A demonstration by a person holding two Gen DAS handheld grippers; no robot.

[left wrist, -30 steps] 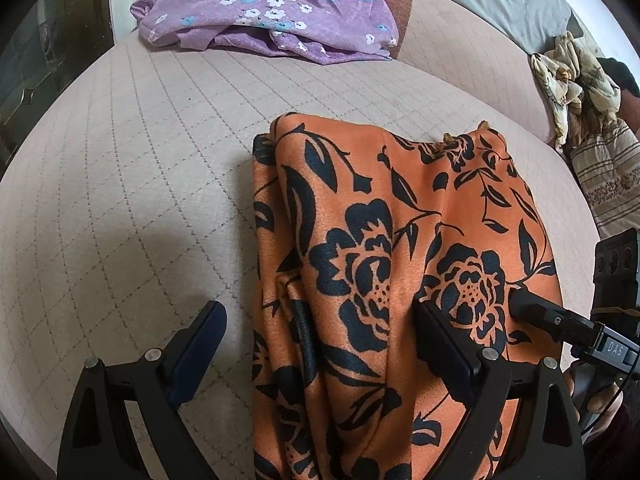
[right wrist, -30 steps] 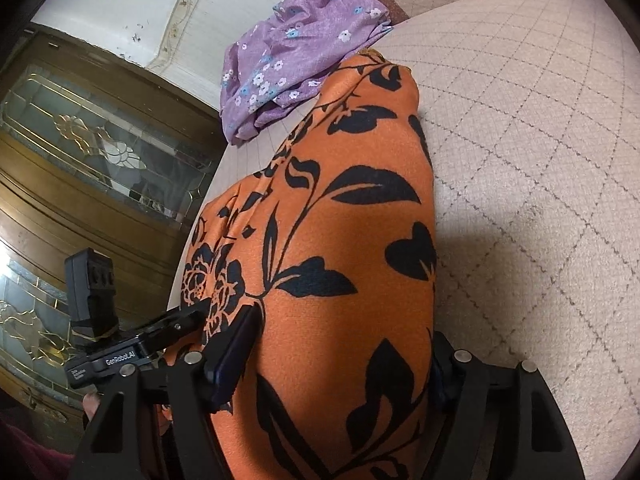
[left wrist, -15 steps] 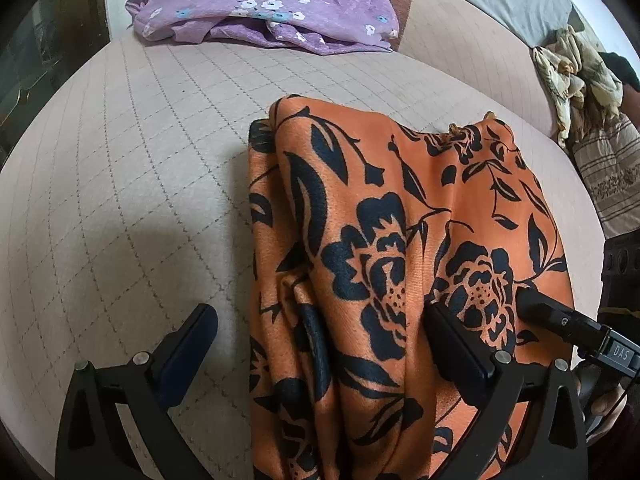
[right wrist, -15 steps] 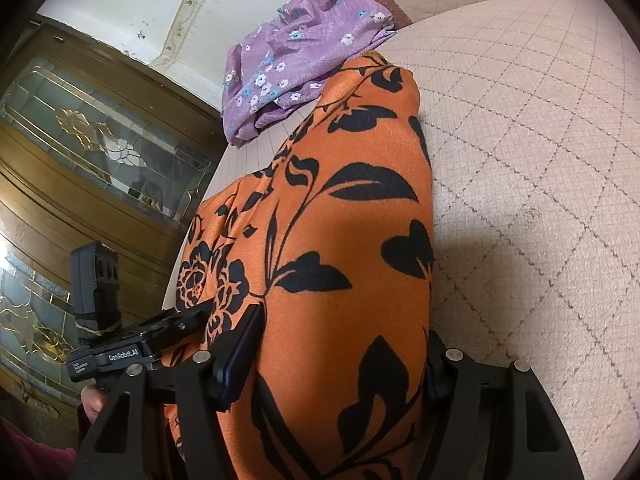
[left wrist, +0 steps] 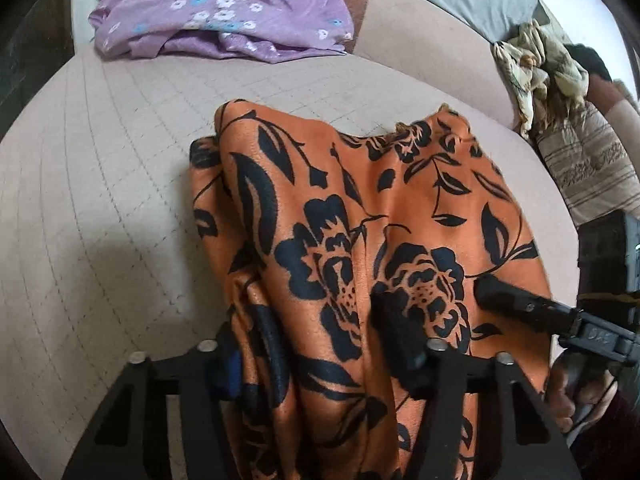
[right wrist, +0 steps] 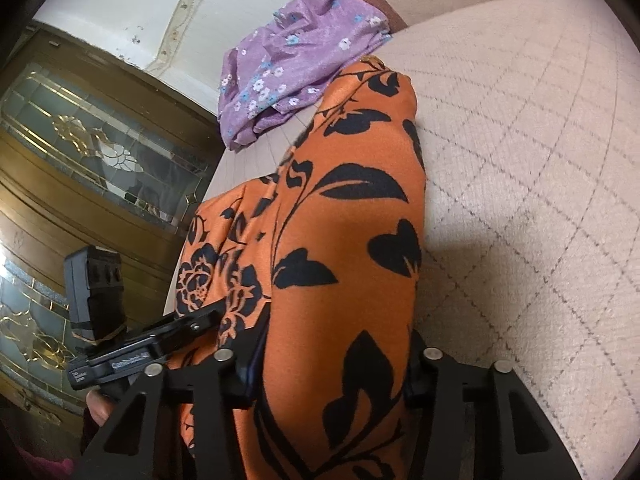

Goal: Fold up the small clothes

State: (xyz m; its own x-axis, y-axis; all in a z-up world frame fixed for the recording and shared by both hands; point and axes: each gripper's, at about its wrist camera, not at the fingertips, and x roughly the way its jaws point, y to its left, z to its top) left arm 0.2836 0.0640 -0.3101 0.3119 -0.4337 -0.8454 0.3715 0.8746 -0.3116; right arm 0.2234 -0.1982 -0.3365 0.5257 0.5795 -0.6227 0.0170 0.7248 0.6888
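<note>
I close both jaws on the orange garment (left wrist: 360,216); left gripper (left wrist: 320,356) and right gripper (right wrist: 336,364) straddle its near edge, cloth bunched between each pair; its length runs straight away from me.

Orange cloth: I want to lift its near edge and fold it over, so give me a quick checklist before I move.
1. Left gripper has cloth between its jaws: ok, jaws closing.
2. Right gripper has cloth between its jaws: ok, jaws closing.
3. Both grips firm: cannot tell.
4. Orange cloth lies flat: not ok, creased in the middle.
5. Purple cloth apart from it: ok.
6. Bed bare past the far edge: ok.
</note>
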